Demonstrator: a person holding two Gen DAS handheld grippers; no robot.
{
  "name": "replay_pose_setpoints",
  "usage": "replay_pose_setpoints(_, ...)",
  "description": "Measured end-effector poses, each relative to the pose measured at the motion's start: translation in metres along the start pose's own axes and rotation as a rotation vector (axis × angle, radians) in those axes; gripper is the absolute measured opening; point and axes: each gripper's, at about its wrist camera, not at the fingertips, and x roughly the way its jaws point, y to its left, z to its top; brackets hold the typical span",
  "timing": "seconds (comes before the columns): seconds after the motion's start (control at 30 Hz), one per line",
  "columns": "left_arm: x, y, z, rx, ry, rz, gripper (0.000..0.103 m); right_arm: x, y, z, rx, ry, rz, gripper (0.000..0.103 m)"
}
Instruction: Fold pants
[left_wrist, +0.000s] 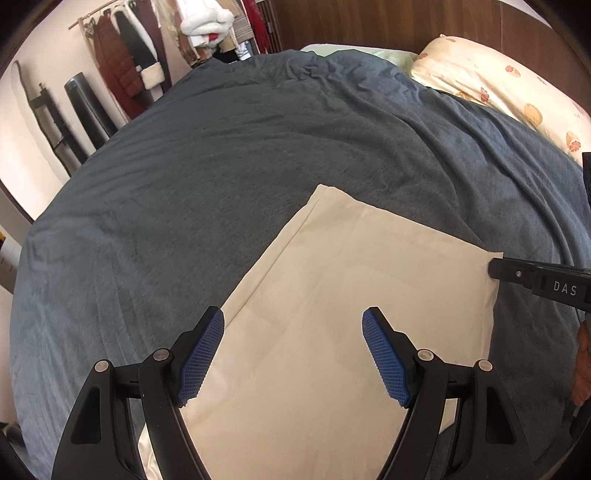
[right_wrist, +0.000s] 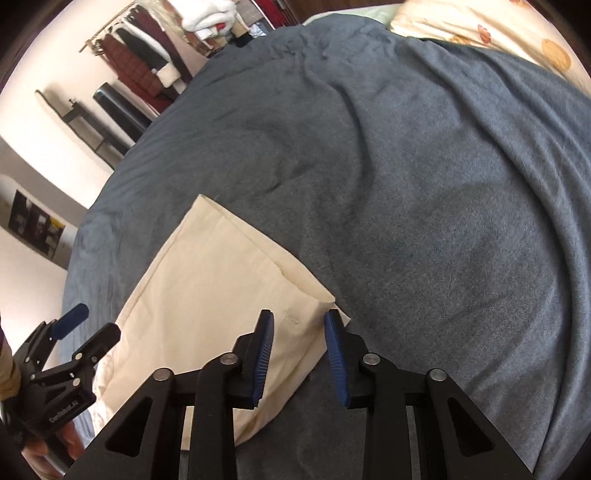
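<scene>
Cream pants (left_wrist: 332, 295) lie folded in a flat rectangle on the blue-grey bedspread (left_wrist: 221, 166). My left gripper (left_wrist: 293, 326) is open, its blue pads spread wide above the near part of the pants, holding nothing. My right gripper (right_wrist: 300, 323) is open over the right-hand corner of the pants (right_wrist: 207, 295), with the cloth's corner lying between its pads. The right gripper also shows at the right edge in the left wrist view (left_wrist: 491, 267), its tip at that corner. The left gripper shows at the lower left in the right wrist view (right_wrist: 92, 325).
A floral pillow (left_wrist: 498, 85) lies at the head of the bed, by a wooden headboard (left_wrist: 369, 22). Clothes hang on a rack (left_wrist: 122, 55) beyond the far left edge of the bed. A dark stand (left_wrist: 85, 110) leans against the wall there.
</scene>
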Motion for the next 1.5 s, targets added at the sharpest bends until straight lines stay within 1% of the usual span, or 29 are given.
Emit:
replay_pose_setpoints(0.1,0.006,-0.002,0.004,0.022,-0.001,-0.005,0.077,0.0,-0.005,0.0,0.004,0.0,-0.007,0.006)
replay_pose_setpoints(0.23,0.015,-0.004,0.012,0.035,0.0,-0.029,0.077,-0.005,-0.007,-0.001,0.035,-0.01,-0.018,0.005)
replay_pose_setpoints(0.3,0.02,-0.002,0.015,0.043,0.003,-0.034,0.077,-0.004,-0.005,-0.002,0.024,0.003,-0.046,0.005)
replay_pose_setpoints(0.37,0.025,0.0,0.02,0.054,0.001,-0.036,0.077,-0.001,-0.008,-0.004,0.037,0.014,-0.052,0.005)
replay_pose_setpoints(0.5,0.038,0.002,0.038,0.111,-0.015,-0.039,0.077,0.0,-0.012,-0.004,0.058,0.019,-0.057,0.006)
replay_pose_setpoints(0.53,0.041,0.002,0.043,0.131,-0.02,-0.047,0.077,-0.002,-0.011,-0.003,0.06,0.009,-0.058,0.007)
replay_pose_setpoints(0.57,0.045,0.003,0.05,0.153,-0.026,-0.058,0.077,-0.006,-0.01,-0.003,0.064,-0.008,-0.067,0.012)
replay_pose_setpoints(0.6,0.049,0.003,0.058,0.171,-0.028,-0.066,0.077,-0.01,-0.008,-0.004,0.067,-0.022,-0.088,0.021)
replay_pose_setpoints(0.63,0.055,0.004,0.067,0.192,-0.027,-0.096,0.077,-0.014,-0.006,-0.004,0.074,-0.039,-0.118,0.027)
replay_pose_setpoints(0.67,0.059,0.004,0.073,0.202,-0.025,-0.121,0.077,-0.02,-0.004,-0.006,0.096,-0.064,-0.158,0.035)
replay_pose_setpoints(0.7,0.065,0.005,0.081,0.211,-0.02,-0.144,0.076,-0.024,-0.004,-0.006,0.127,-0.082,-0.182,0.036)
replay_pose_setpoints(0.77,0.079,0.005,0.096,0.234,0.001,-0.188,0.074,-0.03,-0.006,-0.009,0.258,-0.111,-0.215,0.036)
replay_pose_setpoints(0.8,0.087,0.005,0.103,0.239,0.019,-0.215,0.067,-0.03,-0.007,-0.01,0.303,-0.114,-0.221,0.036)
replay_pose_setpoints(0.83,0.093,0.004,0.107,0.241,0.035,-0.24,0.063,-0.028,-0.007,-0.01,0.338,-0.113,-0.224,0.036)
replay_pose_setpoints(0.87,0.101,0.005,0.113,0.237,0.057,-0.272,0.061,-0.024,-0.005,-0.009,0.359,-0.107,-0.217,0.036)
replay_pose_setpoints(0.93,0.113,0.006,0.12,0.226,0.093,-0.324,0.057,-0.016,-0.002,-0.007,0.351,-0.081,-0.204,0.036)
replay_pose_setpoints(0.97,0.118,0.005,0.121,0.237,0.105,-0.352,0.057,-0.013,-0.001,-0.008,0.357,-0.072,-0.208,0.036)
replay_pose_setpoints(1.0,0.123,0.002,0.12,0.254,0.116,-0.363,0.055,-0.012,0.0,-0.008,0.358,-0.068,-0.22,0.036)
replay_pose_setpoints(1.03,0.128,-0.001,0.119,0.272,0.135,-0.366,0.049,-0.01,0.001,-0.008,0.355,-0.067,-0.23,0.036)
replay_pose_setpoints(1.07,0.133,-0.003,0.117,0.291,0.155,-0.371,0.046,-0.009,0.002,-0.01,0.352,-0.068,-0.232,0.036)
replay_pose_setpoints(1.13,0.142,-0.003,0.116,0.292,0.183,-0.399,0.04,-0.005,0.002,-0.01,0.351,-0.055,-0.232,0.036)
replay_pose_setpoints(1.2,0.149,-0.001,0.116,0.266,0.211,-0.436,0.04,0.001,0.0,-0.012,0.368,-0.036,-0.226,0.036)
replay_pose_setpoints(1.3,0.158,0.0,0.116,0.244,0.235,-0.465,0.04,0.006,0.001,-0.01,0.362,-0.025,-0.224,0.035)
replay_pose_setpoints(1.4,0.164,-0.001,0.114,0.252,0.255,-0.48,0.04,0.009,0.007,-0.01,0.327,-0.024,-0.224,0.034)
replay_pose_setpoints(1.5,0.17,-0.007,0.112,0.268,0.269,-0.477,0.041,0.015,0.002,-0.011,0.333,-0.009,-0.209,0.031)
